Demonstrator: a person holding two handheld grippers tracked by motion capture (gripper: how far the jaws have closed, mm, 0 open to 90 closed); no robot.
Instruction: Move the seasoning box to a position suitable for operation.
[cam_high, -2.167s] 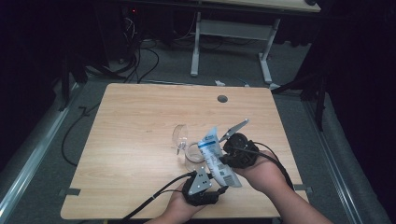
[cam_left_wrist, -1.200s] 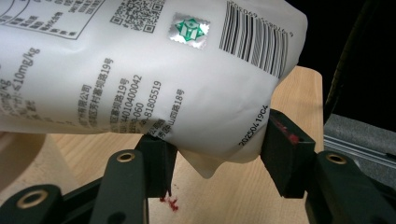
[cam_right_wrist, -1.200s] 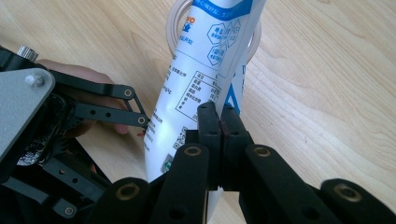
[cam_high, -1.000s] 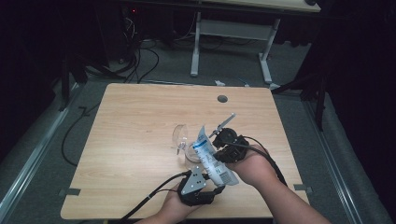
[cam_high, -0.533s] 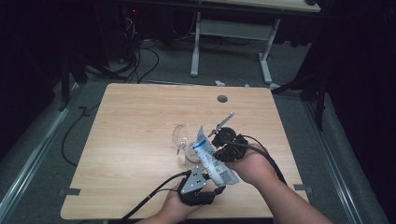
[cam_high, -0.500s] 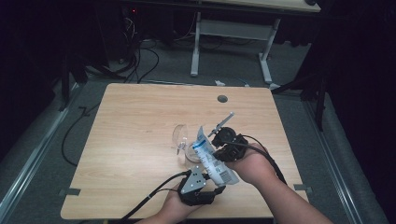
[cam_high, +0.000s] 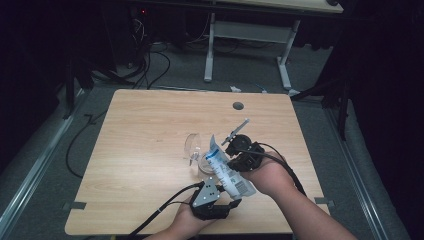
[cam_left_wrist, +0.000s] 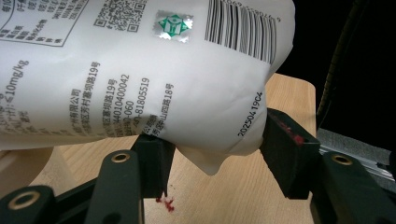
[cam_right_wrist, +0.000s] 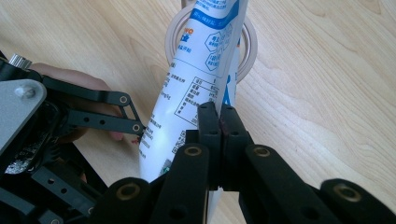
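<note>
The right gripper (cam_high: 234, 161) is pinching the white bag (cam_high: 227, 169) tilted over the glass (cam_high: 202, 162), the left gripper (cam_high: 225, 197) is cradling its bottom corner, jaws widening, near the table (cam_high: 150, 130) front edge.

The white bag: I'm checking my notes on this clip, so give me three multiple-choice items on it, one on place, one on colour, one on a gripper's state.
1. Where is the top end of the white bag?
A. Over the clear glass bowl
B. On the floor
C. At the table's far left corner

2. What colour is most of the print at the bag's top end?
A. Red
B. Blue
C. Green

3. How does the right hand-held gripper stand?
A. Wide open, away from the bag
B. Shut on the bag's edge
C. Lying on the table

Answers: 1 A, the right gripper view shows the bag's end over the bowl's rim; 2 B, blue print shows there; 3 B, its black jaws meet, pinching the bag's thin edge.
</note>
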